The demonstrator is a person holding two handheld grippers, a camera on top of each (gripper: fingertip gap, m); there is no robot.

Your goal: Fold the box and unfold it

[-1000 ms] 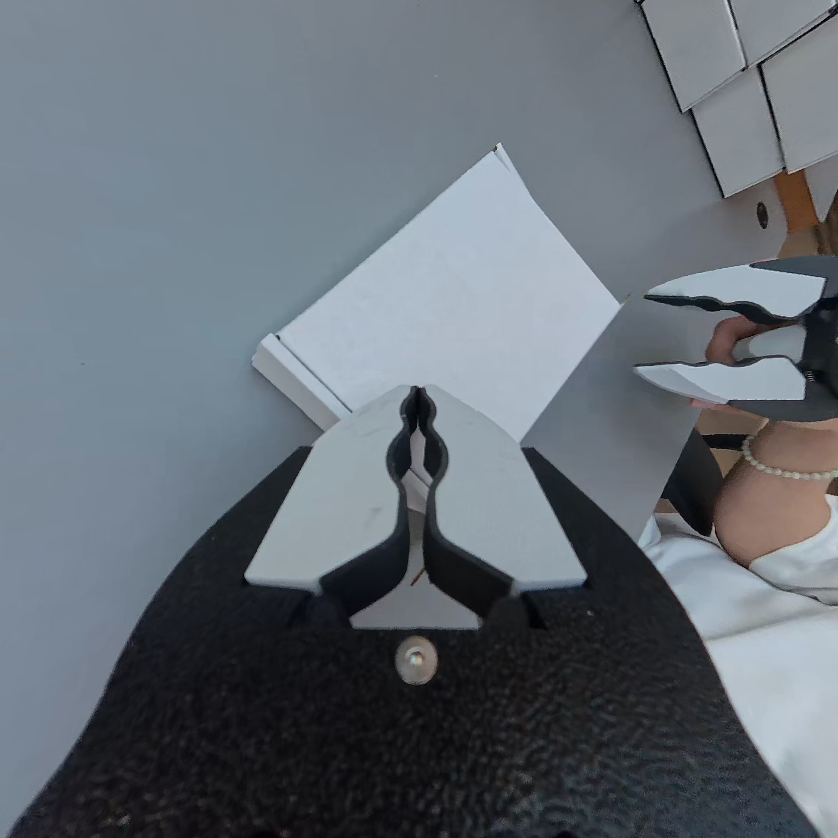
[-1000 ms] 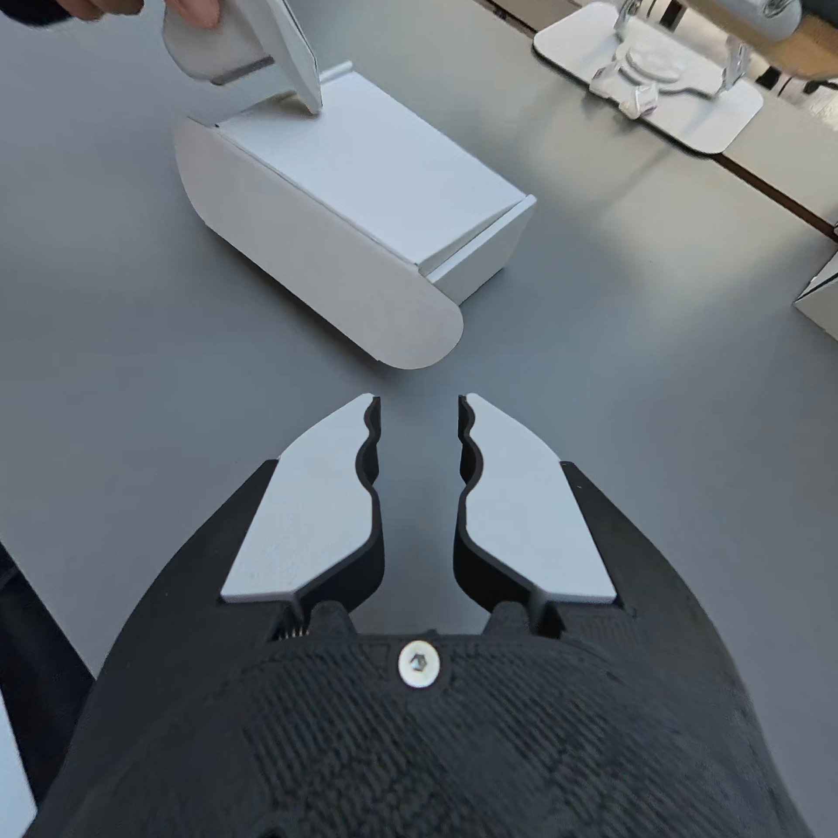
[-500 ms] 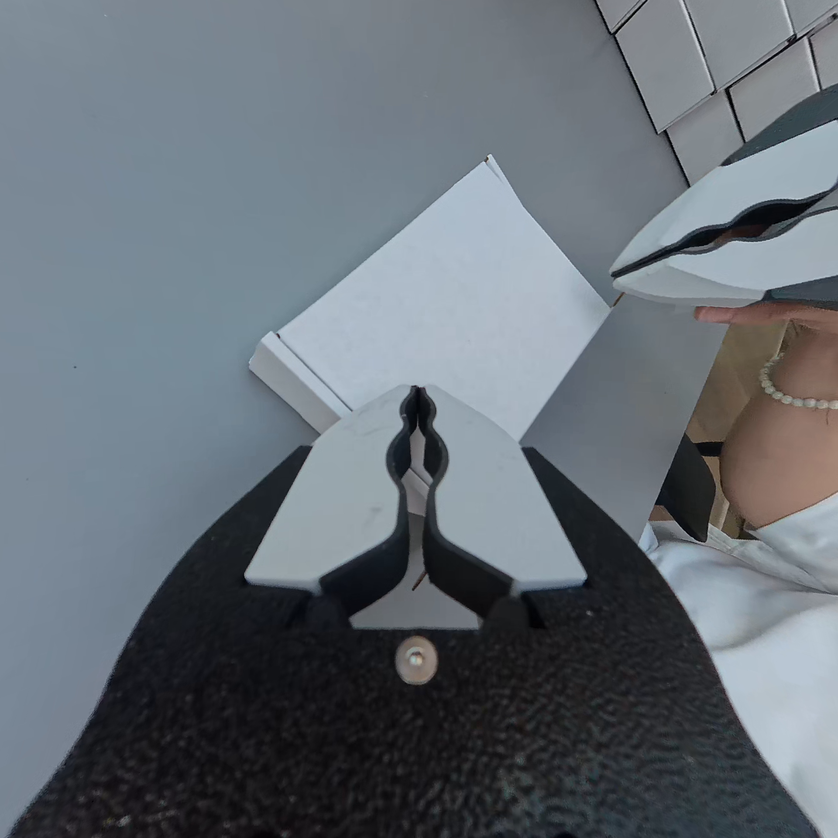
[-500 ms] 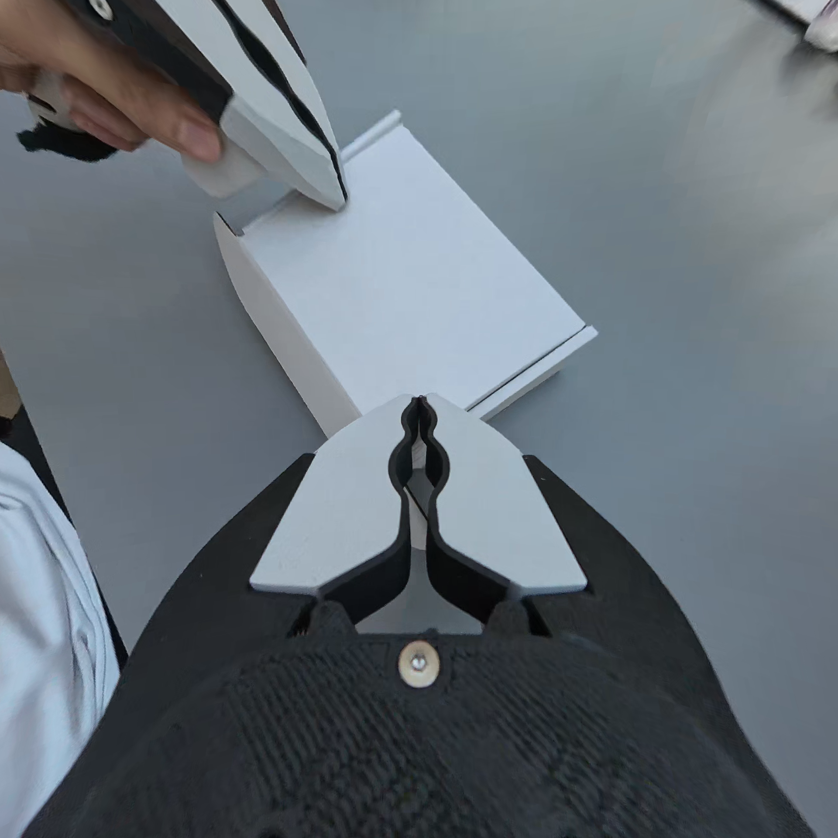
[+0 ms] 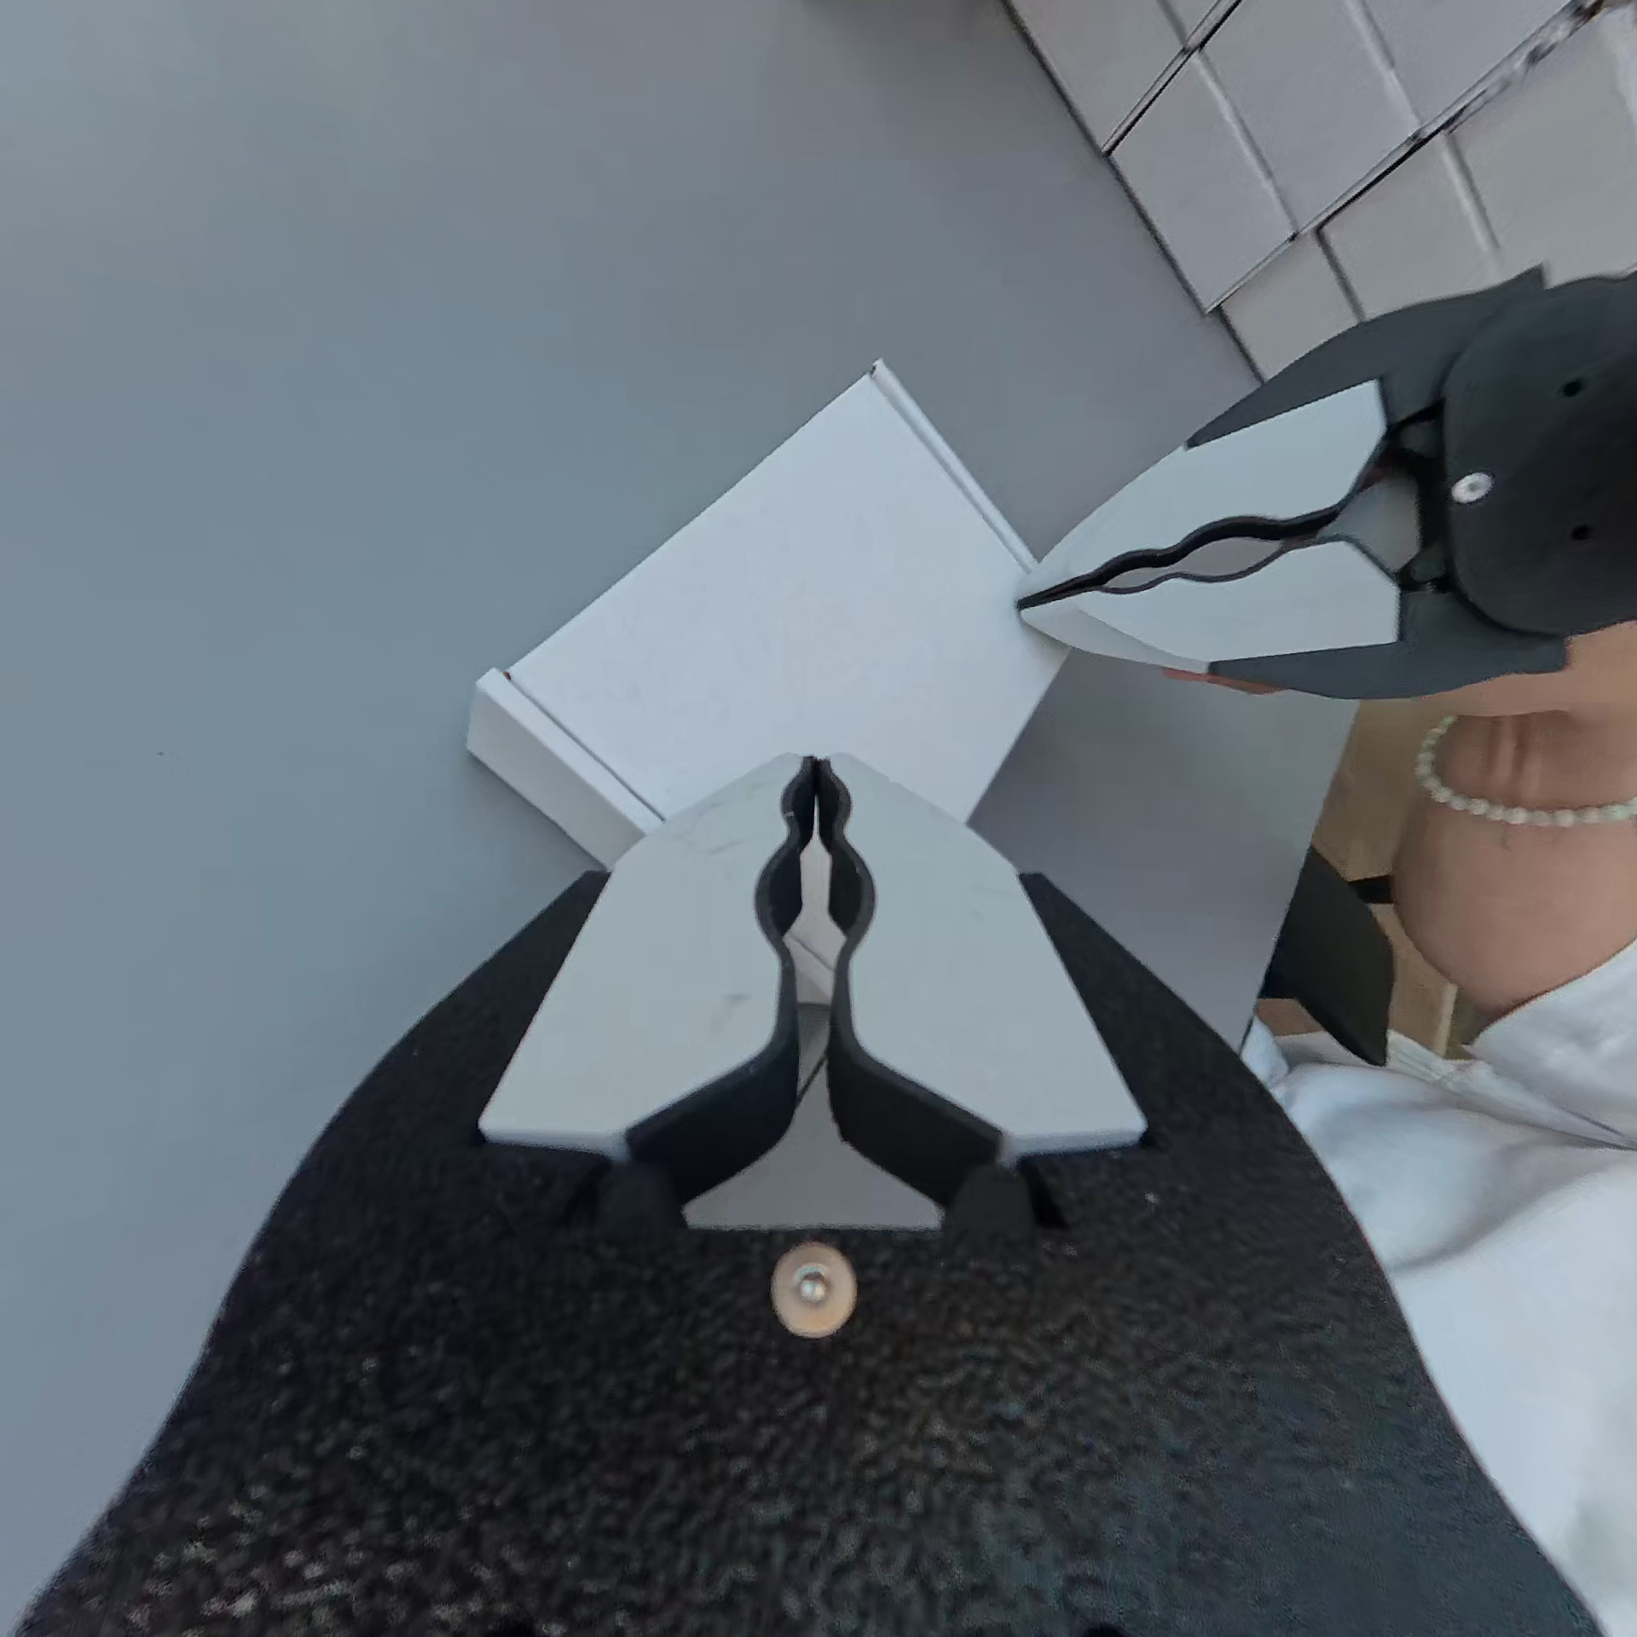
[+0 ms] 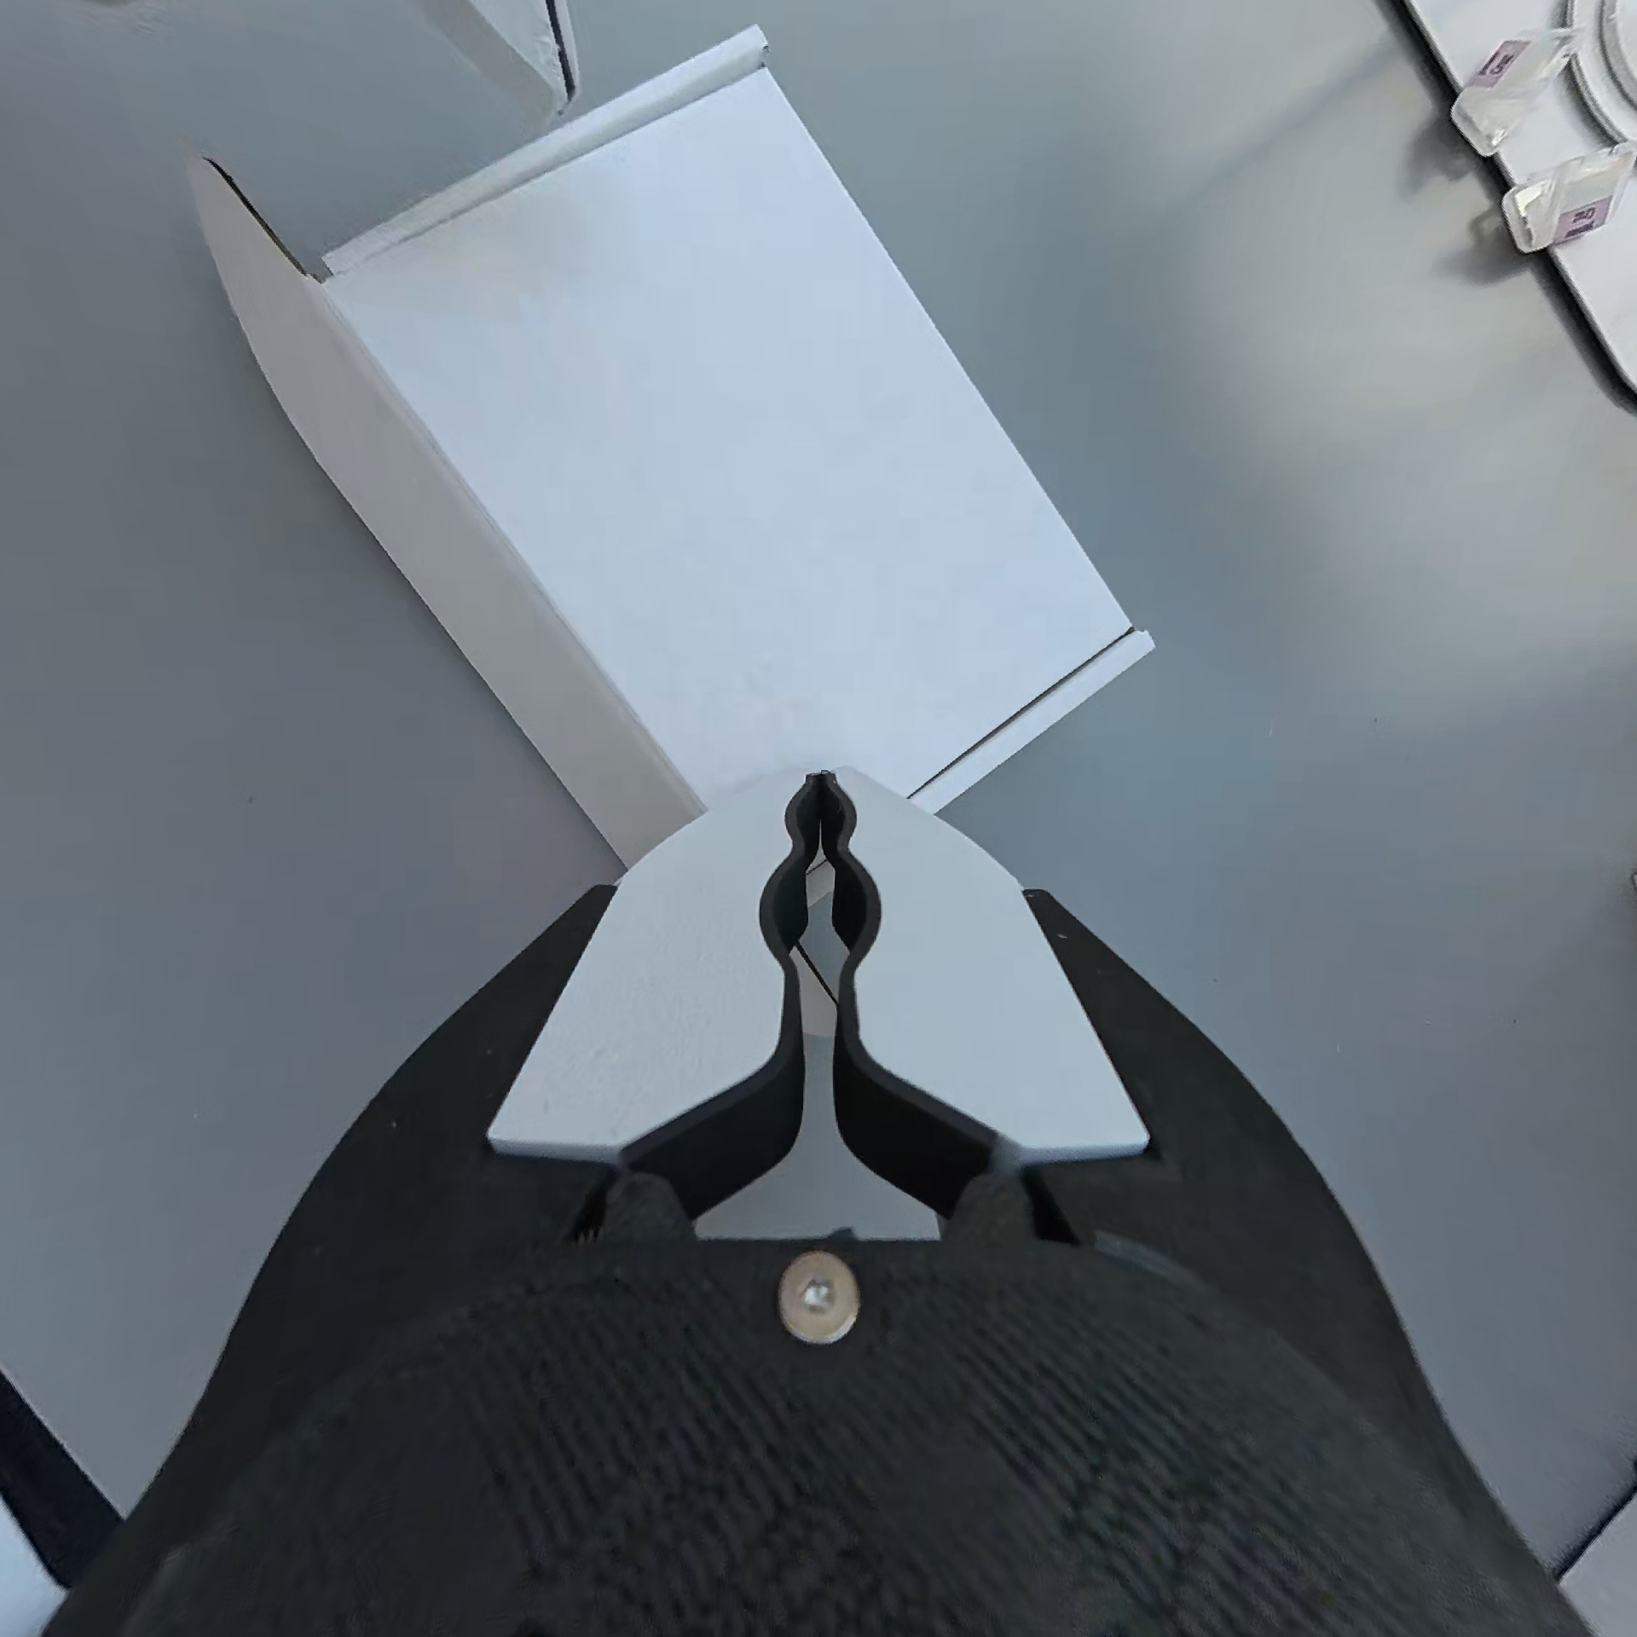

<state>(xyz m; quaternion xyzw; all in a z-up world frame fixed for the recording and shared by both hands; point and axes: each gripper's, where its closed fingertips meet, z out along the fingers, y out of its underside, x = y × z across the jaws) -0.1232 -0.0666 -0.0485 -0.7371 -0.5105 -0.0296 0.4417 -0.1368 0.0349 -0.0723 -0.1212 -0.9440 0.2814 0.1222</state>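
The right gripper [image 6: 819, 784], spread a second ago, has come down with jaws pressed together onto the white box [image 6: 709, 443] on the desk [image 6: 1240, 531]; the left gripper [image 5: 813, 769], also closed, presses another corner, likely flattening its lid.

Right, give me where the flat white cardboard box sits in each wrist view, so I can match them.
Left wrist view: white cardboard box at centre, lying on the grey table, just beyond the shut left gripper.
Right wrist view: box at upper centre, beyond the shut right gripper.
Shared landmark: the right gripper, tips at a box corner.
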